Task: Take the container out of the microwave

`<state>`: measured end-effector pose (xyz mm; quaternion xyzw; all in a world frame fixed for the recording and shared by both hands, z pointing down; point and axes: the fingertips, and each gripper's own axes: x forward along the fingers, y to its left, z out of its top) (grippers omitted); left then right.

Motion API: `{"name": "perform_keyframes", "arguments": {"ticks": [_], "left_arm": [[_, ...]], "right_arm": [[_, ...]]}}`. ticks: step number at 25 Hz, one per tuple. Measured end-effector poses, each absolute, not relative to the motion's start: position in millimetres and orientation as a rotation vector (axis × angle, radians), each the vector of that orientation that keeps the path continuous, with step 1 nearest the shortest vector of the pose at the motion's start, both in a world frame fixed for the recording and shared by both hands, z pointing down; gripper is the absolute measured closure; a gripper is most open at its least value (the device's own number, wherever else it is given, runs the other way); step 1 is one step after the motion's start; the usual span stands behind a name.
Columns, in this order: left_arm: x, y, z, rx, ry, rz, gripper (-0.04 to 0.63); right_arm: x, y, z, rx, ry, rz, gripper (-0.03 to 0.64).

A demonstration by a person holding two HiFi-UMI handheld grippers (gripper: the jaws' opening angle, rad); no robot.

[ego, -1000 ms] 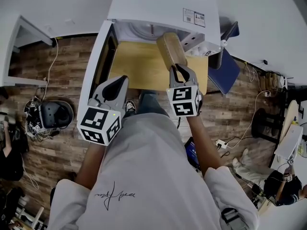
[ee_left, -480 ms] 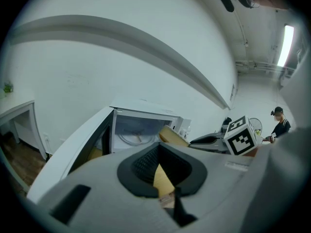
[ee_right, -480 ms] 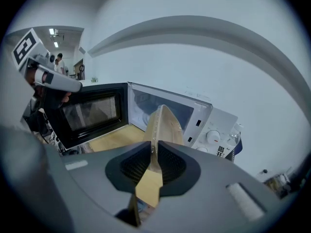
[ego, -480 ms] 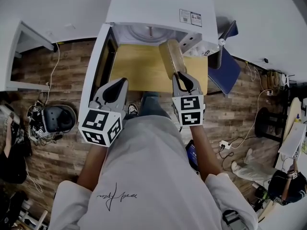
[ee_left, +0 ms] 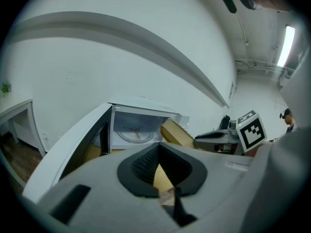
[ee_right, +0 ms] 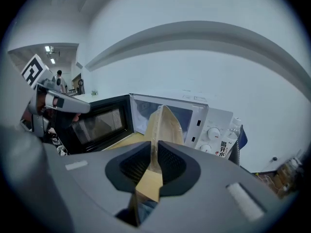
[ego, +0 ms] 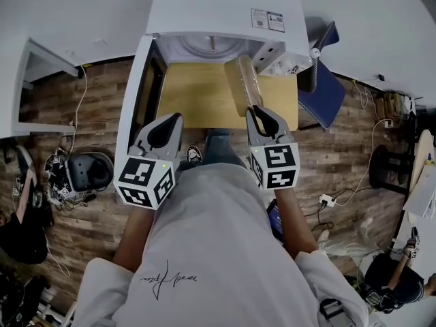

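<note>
1 microwave (ego: 218, 9) at tabletop (ego: 194, 97) far edge, w/ 1 door (ego: 136, 94), 1 label (ego: 267, 20) on top, 2 knobs (ee_right: 214, 133) on front panel. 1 container (ego: 243, 82), brown, over tabletop right side. 1 printed carton (ee_right: 223, 147) by far right corner. 2 grippers: left gripper (ego: 176, 117) & right gripper (ego: 256, 109); 2 fingers (ego: 155, 136) each, 4 total; 1 marker cube (ego: 143, 180) each, 2 total. 1 blue chair (ego: 320, 97) on floor (ego: 88, 107), off tabletop right edge.
</note>
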<state>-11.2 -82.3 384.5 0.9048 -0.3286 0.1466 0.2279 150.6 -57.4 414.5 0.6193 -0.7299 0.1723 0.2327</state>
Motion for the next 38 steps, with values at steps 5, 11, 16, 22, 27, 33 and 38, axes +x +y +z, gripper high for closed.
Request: {"name": "perform_keyframes", "arguments": {"ticks": [5, 11, 16, 22, 27, 33, 38], "left_arm": [[-12, -85, 385, 2.483, -0.896, 0.376, 0.604], [-13, -90, 381, 2.485, -0.909, 0.346, 0.604], [-18, -90, 377, 2.499, -0.928, 0.331, 0.604], [-17, -87, 380, 2.498, -0.916, 0.342, 0.604], [-19, -85, 381, 2.493, -0.911, 0.344, 0.604], [-18, -84, 383, 2.483, -0.908, 0.340, 0.604], [-16, -85, 385, 2.471, -0.899, 0.335, 0.604]], "right_arm": [[148, -55, 405, 1.742, -2.045, 0.522, 0.558], [144, -55, 391, 1.762, -2.113, 0.535, 0.558], [143, -55, 371, 1.770, -2.175, 0.491, 0.558], [137, -49, 379, 1.697, -2.224, 0.580, 0.561], [132, -46, 380, 1.662, -2.252, 0.588, 0.561], [133, -45, 382, 1.641, -2.254, 0.601, 0.560], [136, -45, 385, 1.622, -2.236, 0.596, 0.561]]}}
